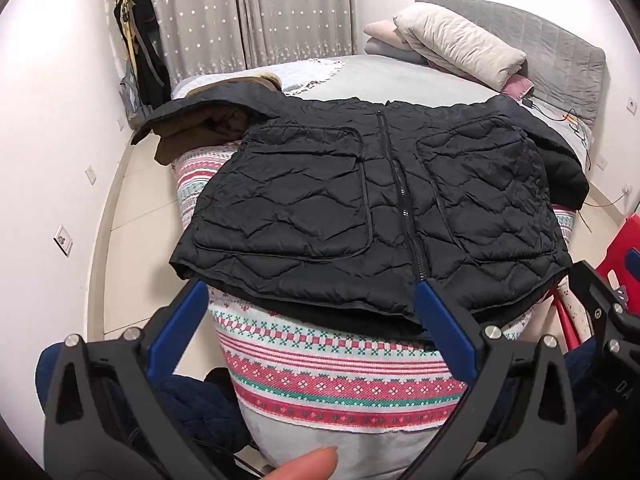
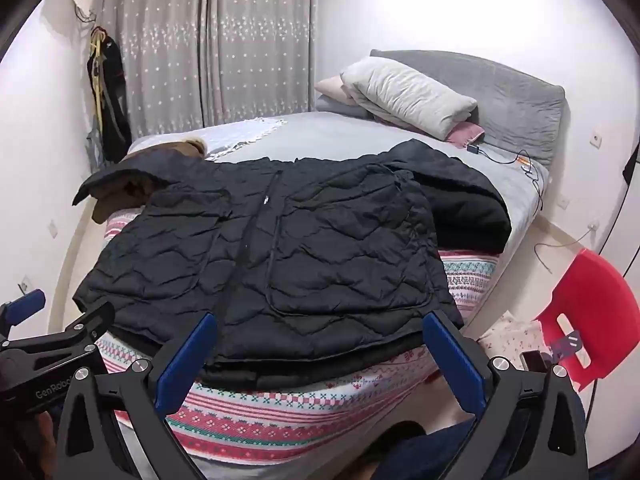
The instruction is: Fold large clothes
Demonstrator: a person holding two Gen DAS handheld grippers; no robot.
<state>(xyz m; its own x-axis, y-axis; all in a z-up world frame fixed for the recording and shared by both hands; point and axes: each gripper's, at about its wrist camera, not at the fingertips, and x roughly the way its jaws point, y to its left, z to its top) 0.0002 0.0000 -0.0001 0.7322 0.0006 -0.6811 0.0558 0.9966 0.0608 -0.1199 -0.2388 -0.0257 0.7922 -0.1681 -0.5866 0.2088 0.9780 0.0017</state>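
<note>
- Black quilted jacket (image 1: 360, 208) lies zipped and front-up on the patterned blanket (image 1: 328, 372) at the bed's foot, hem nearest both grippers, just ahead of their tips.
- Likely handling: light, puffy, soft, slick shell; pinch deep at hem corners or side seams, not the pocket flaps.
- Left gripper (image 1: 310, 304): jaws fully wide, nothing between them, angled down at the hem's left half; right fingertip at the zipper (image 1: 404, 208) end.
- Right gripper (image 2: 320, 334): fully wide, empty, angled down over the hem's right half, beside the left gripper.
</note>
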